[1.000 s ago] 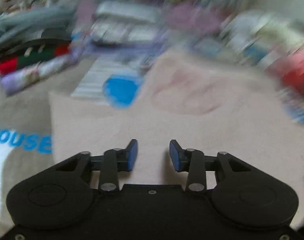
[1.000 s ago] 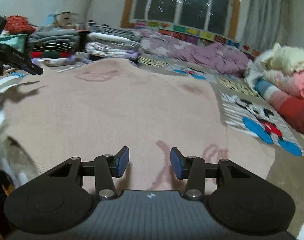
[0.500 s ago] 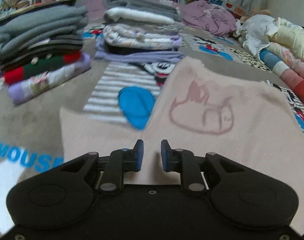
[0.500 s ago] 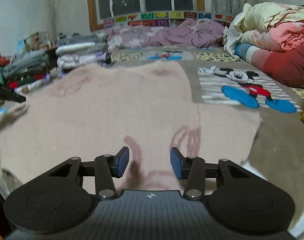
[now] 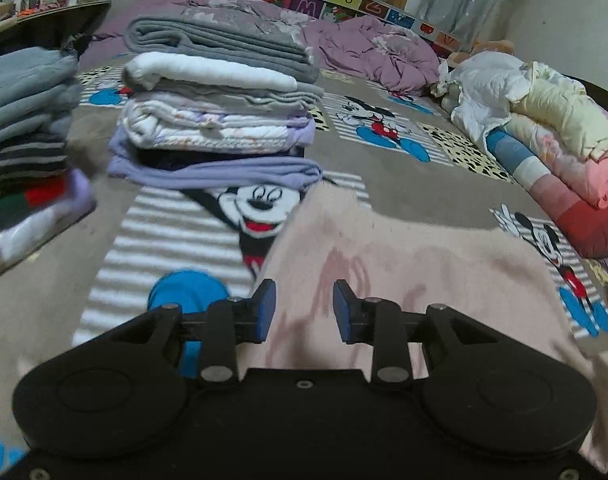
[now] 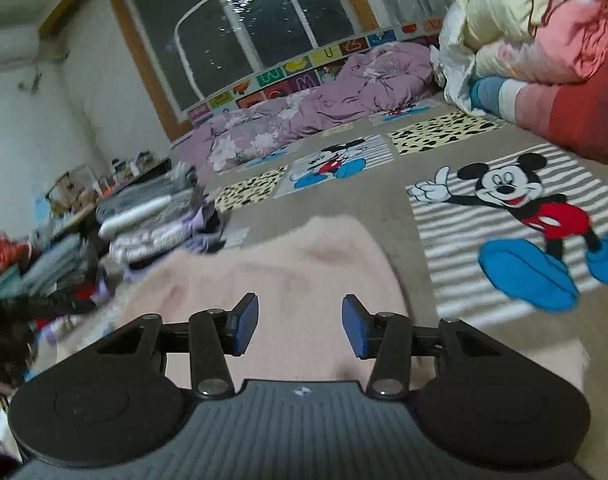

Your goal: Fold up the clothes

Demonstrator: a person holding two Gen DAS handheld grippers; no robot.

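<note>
Ahead and far to the left of the left gripper point(image 5: 302, 310) stands a pile of folded clothes in grey, black stripes, red and lilac point(image 5: 28, 136), blurred at its near end. Next to the right, straight ahead of the left finger, is a taller stack of folded laundry point(image 5: 220, 120), grey on top, white and lilac below, resting on the cartoon-mouse blanket point(image 5: 415, 200) that covers the bed. Directly under and just ahead of the gripper lies the pink sweater point(image 5: 403, 264), spread flat with a faint reddish drawing on it; its left edge runs past the left finger. The jaws stand apart with nothing between the blue pads point(image 5: 264, 312). Far to the right, rolled quilts in cream, pink and red point(image 5: 563, 148) are heaped.

From the right gripper point(image 6: 300, 326), the same folded stack point(image 6: 152, 220) sits ahead to the left, blurred. The pink sweater point(image 6: 288, 272) lies below and ahead of the fingers, its far edge rounded over the blanket point(image 6: 343, 208). These jaws too are spread wide, gripping nothing. Ahead right, a printed mouse figure point(image 6: 515, 208) shows on the blanket, and the quilts point(image 6: 543, 40) rise beyond it.
</note>
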